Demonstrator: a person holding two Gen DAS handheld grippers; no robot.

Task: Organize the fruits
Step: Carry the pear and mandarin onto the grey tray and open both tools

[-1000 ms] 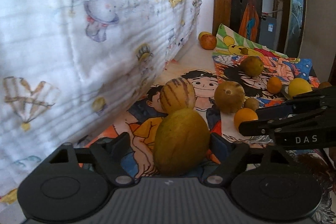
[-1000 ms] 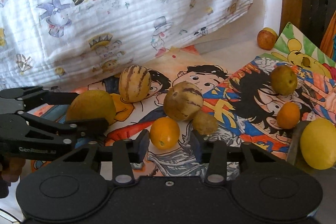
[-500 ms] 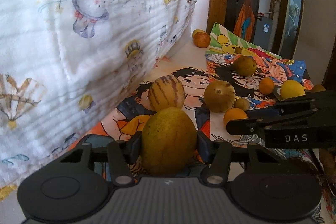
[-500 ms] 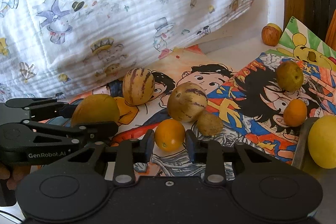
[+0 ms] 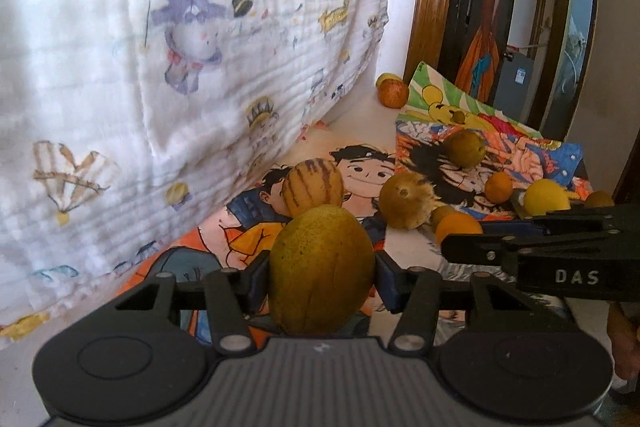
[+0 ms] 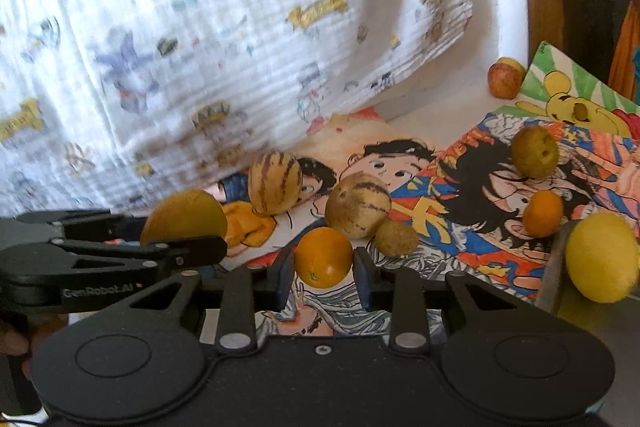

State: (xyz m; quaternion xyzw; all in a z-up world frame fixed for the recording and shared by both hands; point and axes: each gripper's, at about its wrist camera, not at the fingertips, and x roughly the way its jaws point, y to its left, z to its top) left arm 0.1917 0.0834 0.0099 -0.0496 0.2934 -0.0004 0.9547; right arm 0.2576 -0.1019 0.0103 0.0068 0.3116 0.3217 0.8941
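Observation:
My left gripper is shut on a large yellow-green oval fruit, lifted a little off the cartoon cloth; the same fruit shows in the right wrist view at left. My right gripper is shut on a small orange, held just above the cloth. The right gripper's body crosses the left wrist view at right. Behind lie a striped melon, a round striped melon and a small brown fruit.
A white printed blanket hangs along the left and back. Further right lie a green-brown fruit, another orange, a yellow lemon on a grey tray edge, and an apple by the wooden door frame.
Both grippers closed from open onto their fruits: the left on the big yellow-green fruit, the right on the orange. Both have risen slightly with them.

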